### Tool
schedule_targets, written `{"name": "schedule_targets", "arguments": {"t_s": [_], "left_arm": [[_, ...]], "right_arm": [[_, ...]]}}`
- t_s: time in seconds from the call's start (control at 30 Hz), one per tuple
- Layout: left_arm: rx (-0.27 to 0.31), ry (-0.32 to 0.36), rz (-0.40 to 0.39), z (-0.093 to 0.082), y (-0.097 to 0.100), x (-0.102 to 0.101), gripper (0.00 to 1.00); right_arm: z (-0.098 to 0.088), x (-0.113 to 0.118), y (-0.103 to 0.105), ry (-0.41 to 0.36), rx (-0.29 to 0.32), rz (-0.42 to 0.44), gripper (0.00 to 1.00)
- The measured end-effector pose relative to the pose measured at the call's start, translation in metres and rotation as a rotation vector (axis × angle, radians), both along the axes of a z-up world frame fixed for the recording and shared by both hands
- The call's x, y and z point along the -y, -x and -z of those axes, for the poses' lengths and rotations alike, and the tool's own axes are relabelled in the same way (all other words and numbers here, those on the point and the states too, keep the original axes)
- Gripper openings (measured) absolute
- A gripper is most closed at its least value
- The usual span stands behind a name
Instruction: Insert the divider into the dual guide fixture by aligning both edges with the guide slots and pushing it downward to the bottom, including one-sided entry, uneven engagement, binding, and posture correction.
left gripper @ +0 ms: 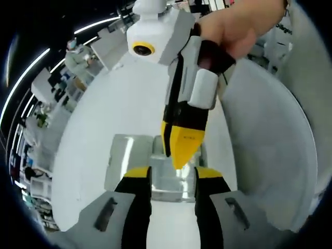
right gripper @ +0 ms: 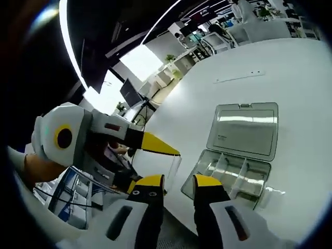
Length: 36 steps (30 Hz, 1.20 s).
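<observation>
both grippers over clear box — lid open

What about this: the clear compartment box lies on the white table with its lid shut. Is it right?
Not quite. The clear compartment box does lie on the white table, but its lid is open, folded back behind the compartments. The right gripper view shows it.

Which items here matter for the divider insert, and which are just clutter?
Job: clear compartment box, lid open; what looks like the clear divider; left gripper; right gripper.
Lying about: monitor; office desks beyond the white table.
</observation>
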<state>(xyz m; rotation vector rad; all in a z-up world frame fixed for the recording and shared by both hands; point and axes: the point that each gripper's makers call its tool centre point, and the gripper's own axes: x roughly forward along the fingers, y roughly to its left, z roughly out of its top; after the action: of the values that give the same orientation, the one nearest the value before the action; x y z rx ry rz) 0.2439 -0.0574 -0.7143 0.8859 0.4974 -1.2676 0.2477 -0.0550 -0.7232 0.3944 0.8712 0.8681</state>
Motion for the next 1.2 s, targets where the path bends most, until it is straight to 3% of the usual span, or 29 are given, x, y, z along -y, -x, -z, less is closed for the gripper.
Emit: {"name": "schedule_targets", "arguments": {"t_s": [0.97, 1.2], "left_arm": [[0.037, 0.015, 0.008, -0.011, -0.003, 0.010, 0.29], [0.046, 0.009, 0.018, -0.011, -0.002, 0.011, 0.29]], "right_arm": [[-0.003, -0.008, -0.005, -0.082, -0.091, 0.037, 0.00], [-0.005, -0.010, -0.003, -0.100, -0.107, 0.034, 0.00]]}}
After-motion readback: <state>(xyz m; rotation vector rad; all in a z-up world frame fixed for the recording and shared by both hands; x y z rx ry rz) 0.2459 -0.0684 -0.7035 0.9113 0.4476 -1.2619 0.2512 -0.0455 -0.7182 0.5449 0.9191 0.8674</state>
